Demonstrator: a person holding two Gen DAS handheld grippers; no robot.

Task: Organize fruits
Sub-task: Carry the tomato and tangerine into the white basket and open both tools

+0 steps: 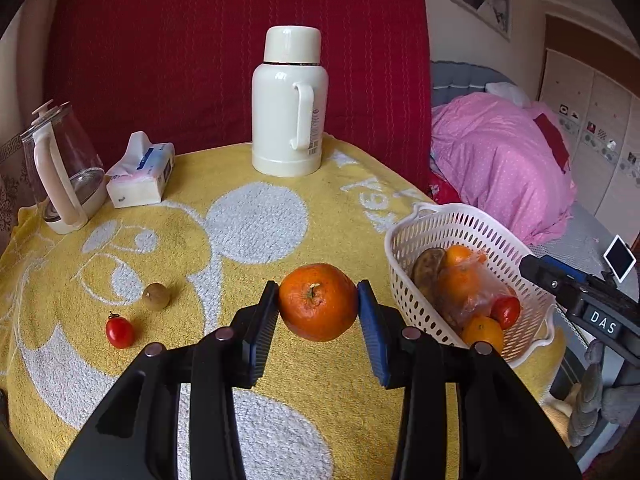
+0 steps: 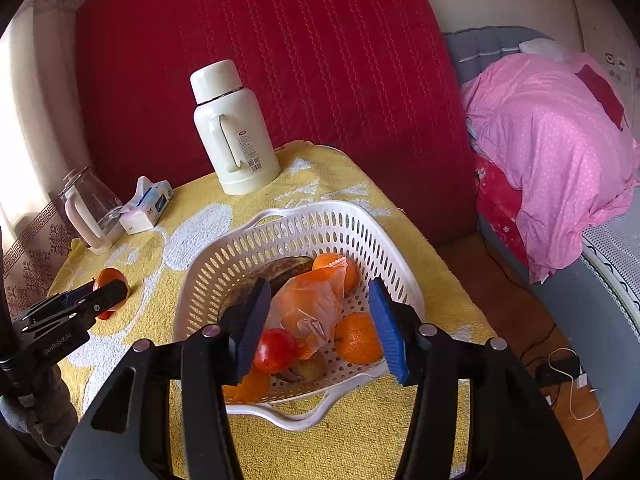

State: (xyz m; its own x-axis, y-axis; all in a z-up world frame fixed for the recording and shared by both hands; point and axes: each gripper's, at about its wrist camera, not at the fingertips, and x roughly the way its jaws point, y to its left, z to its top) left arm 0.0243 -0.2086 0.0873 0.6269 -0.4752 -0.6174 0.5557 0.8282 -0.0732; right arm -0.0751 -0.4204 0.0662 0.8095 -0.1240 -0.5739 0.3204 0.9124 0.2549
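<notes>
My left gripper (image 1: 318, 306) is shut on an orange (image 1: 317, 307) and holds it just above the yellow towel, left of the white basket (image 1: 404, 240). The orange and left gripper also show in the right wrist view (image 2: 110, 292). A cherry tomato (image 1: 119, 332) and a small brown fruit (image 1: 156, 297) lie on the towel to the left. My right gripper (image 2: 318, 326) is open and empty above the white basket (image 2: 280, 228), which holds oranges (image 2: 358, 338), a red tomato (image 2: 275, 350), a dark brown fruit and a plastic bag.
A white thermos (image 1: 289, 104) stands at the table's back. A tissue pack (image 1: 140, 172) and a glass kettle (image 1: 60, 168) sit at the back left. A red backdrop rises behind. A bed with a pink quilt (image 1: 500, 160) lies to the right.
</notes>
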